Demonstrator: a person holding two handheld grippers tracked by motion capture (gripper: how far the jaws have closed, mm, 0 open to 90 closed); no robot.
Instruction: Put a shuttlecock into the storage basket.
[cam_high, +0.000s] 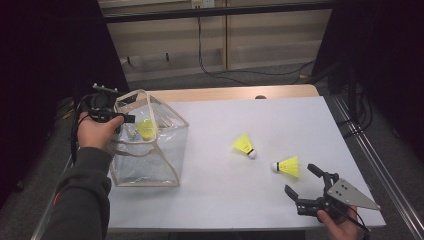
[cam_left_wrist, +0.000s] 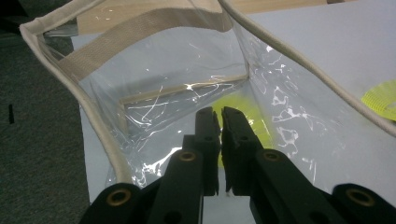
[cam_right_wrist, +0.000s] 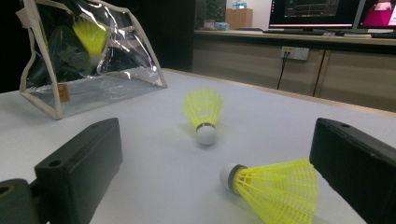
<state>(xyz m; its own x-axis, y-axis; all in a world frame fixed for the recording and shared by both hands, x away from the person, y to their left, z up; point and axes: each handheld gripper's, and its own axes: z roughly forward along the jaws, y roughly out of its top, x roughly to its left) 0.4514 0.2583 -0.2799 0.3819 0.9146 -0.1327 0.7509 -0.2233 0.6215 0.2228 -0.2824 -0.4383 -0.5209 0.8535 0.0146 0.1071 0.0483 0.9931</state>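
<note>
While the left gripper (cam_high: 127, 119) holds the clear bag's (cam_high: 165, 165) rim with jaws nearly shut, the right gripper (cam_high: 304, 181) gapes wide near the closest birdie (cam_high: 288, 166), which looks light and crushable, so pinch its white tip

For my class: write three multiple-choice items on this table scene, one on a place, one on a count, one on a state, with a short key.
1. Where is the clear bag?
A. left side of the table
B. right edge
C. on the floor

2. How many yellow shuttlecocks lie on the bare table outside the bag?
A. one
B. two
C. four

3. How do the right gripper's jaws stand?
A. shut on a shuttlecock
B. shut on nothing
C. open

Key: A, the bag stands at the left by the left gripper. B, one shuttlecock and another lie apart. C, the jaws stand wide, nothing between them.
</note>
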